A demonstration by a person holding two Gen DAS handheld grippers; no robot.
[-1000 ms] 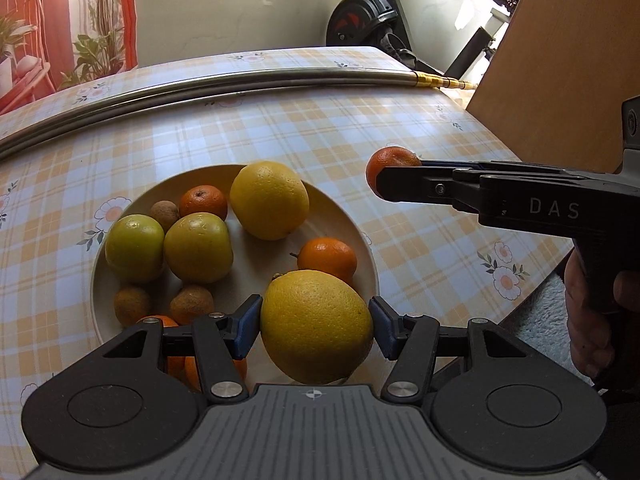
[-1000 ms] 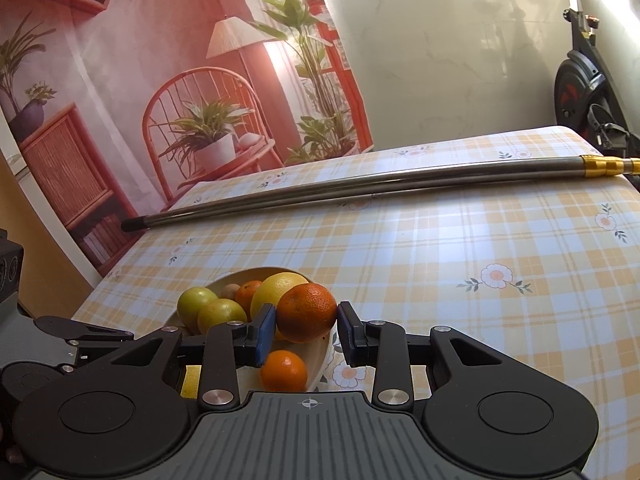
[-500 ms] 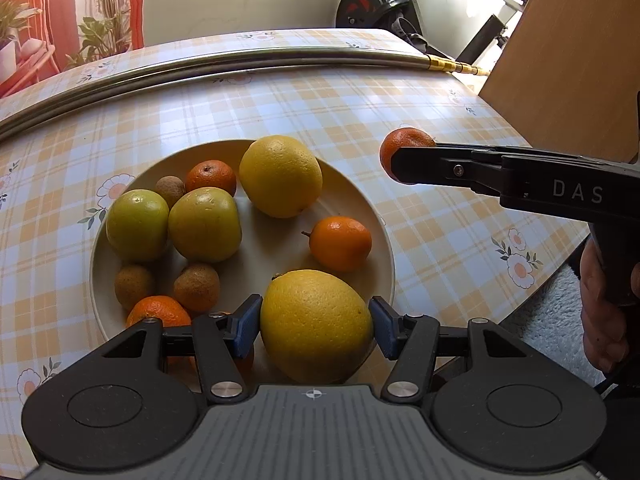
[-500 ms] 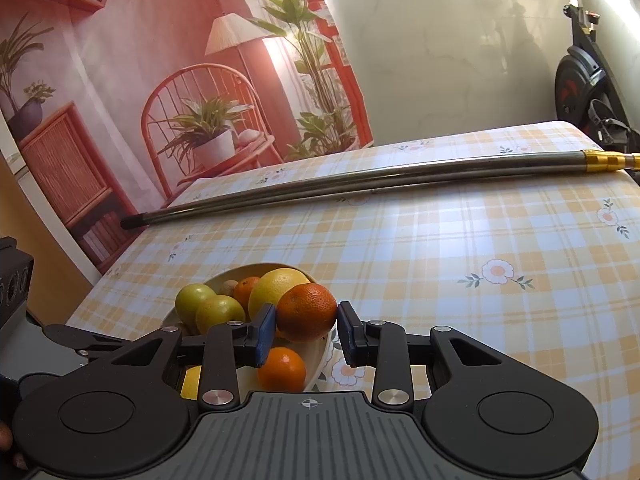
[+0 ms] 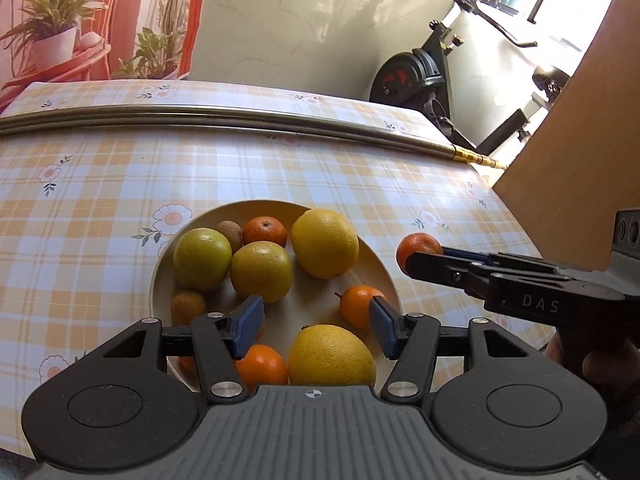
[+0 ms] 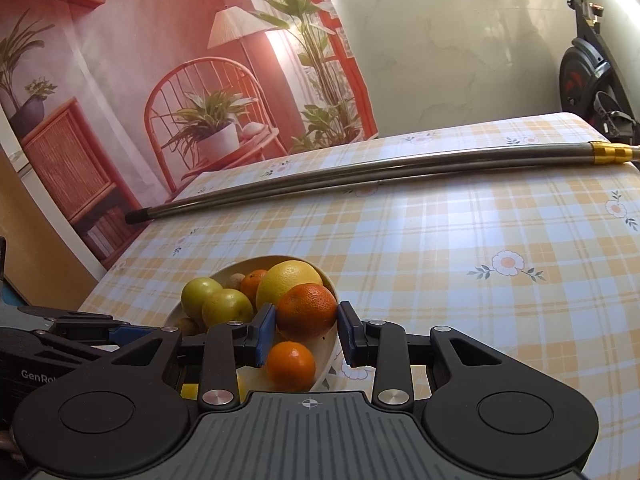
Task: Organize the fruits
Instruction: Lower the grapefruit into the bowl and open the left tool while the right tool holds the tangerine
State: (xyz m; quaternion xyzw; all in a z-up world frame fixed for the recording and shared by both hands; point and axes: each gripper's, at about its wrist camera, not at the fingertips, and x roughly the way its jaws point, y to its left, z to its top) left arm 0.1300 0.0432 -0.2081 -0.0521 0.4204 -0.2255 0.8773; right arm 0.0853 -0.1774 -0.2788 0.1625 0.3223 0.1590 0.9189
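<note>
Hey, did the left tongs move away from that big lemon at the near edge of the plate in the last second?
Yes. The left tongs have lifted up and back: the big lemon now lies on the plate below the open pads instead of between them.

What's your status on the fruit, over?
Right gripper shut on a mandarin, held past the bowl's rim. Left gripper open, empty, above a lemon in the bowl. Nothing in the way.

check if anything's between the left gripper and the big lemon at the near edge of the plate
Nothing visible. The left gripper is open with nothing between its pads, and the lemon lies just below and between them on the plate. A mandarin sits close beside it on the left.
</note>
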